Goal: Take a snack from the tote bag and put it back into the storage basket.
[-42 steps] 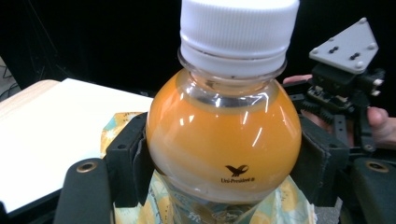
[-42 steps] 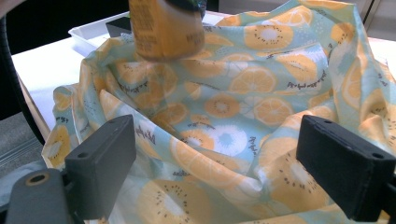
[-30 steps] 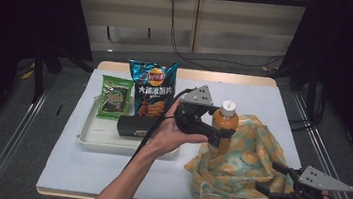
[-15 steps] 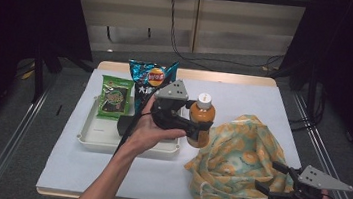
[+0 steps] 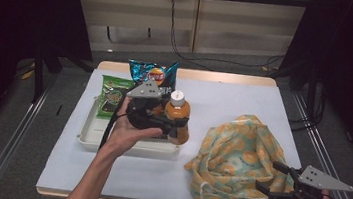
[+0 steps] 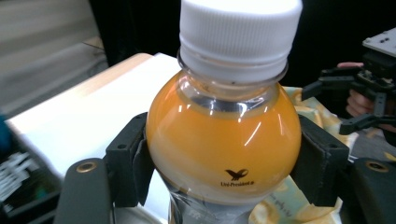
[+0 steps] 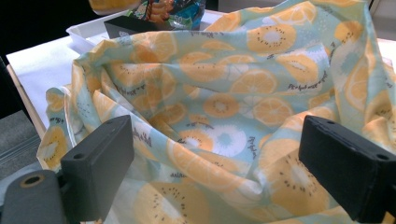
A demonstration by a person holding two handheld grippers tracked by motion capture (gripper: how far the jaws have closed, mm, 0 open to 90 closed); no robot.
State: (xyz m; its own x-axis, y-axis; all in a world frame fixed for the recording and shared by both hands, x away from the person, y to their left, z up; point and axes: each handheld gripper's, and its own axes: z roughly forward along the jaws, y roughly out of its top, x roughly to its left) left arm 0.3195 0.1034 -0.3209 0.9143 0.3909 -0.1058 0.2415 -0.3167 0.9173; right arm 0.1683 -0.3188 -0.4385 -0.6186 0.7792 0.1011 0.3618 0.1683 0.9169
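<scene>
While the left gripper (image 5: 177,128) clamps the bottle (image 5: 177,119), keep it upright over the tray (image 5: 90,137) below. Right gripper (image 5: 271,178) sits open beside the bag (image 5: 238,162).

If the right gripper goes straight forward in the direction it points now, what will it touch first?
Most likely the orange-print cloth bag. The right gripper has open jaws aimed right at its folds, which lie close ahead in the right gripper view. In the high view the gripper sits at the bag's edge; whether it touches already is unclear.

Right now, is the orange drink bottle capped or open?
Capped: a white screw cap sits on the clear plastic bottle of orange drink, held upright in the left claw.
</scene>
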